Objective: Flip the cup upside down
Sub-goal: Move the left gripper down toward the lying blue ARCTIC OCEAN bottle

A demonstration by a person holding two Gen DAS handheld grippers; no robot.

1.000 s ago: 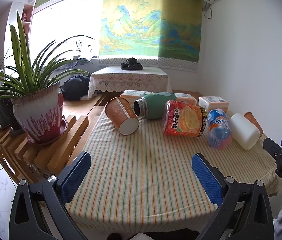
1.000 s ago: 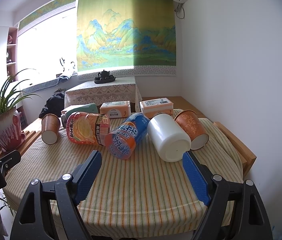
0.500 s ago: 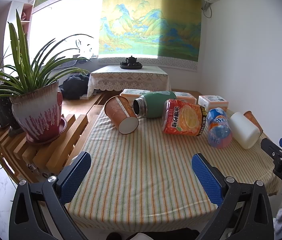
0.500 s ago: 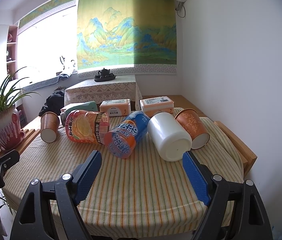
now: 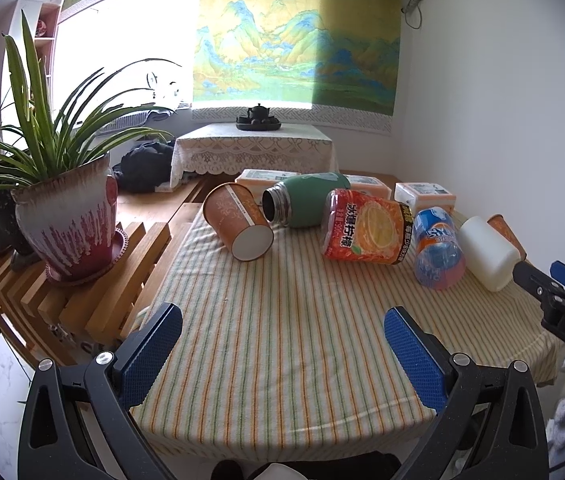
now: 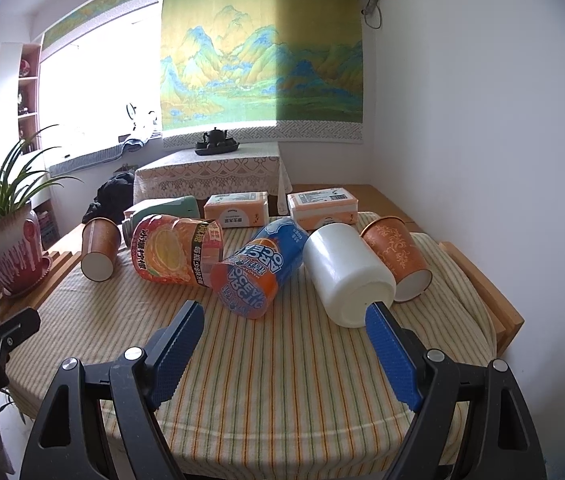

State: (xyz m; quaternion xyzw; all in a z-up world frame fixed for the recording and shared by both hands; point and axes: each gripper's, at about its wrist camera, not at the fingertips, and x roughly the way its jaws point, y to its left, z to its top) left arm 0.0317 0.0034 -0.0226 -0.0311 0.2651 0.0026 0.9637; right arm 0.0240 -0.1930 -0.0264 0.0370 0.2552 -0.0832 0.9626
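Three cups lie on their sides on the striped tablecloth [image 5: 282,300]. An orange paper cup [image 5: 238,222] [image 6: 100,250] is at the far left, base towards me. A white cup [image 6: 348,272] [image 5: 486,252] and a second orange paper cup [image 6: 396,258] [image 5: 506,232] lie at the right. My left gripper [image 5: 282,316] hovers open over the near tablecloth, well short of the left cup. My right gripper [image 6: 284,312] is open too, its right fingertip [image 6: 378,320] just in front of the white cup's base. Nothing is held.
Between the cups lie a green flask [image 5: 306,200], an orange juice bottle [image 5: 366,228] and a blue-and-orange soda bottle [image 6: 260,270]. Tissue packs [image 6: 238,210] sit behind them. A potted plant [image 5: 70,220] stands on a wooden slat rack at the left. A wall is close on the right.
Both views have shifted only slightly. The right gripper has crept nearer the white cup. Nothing on the table has moved.
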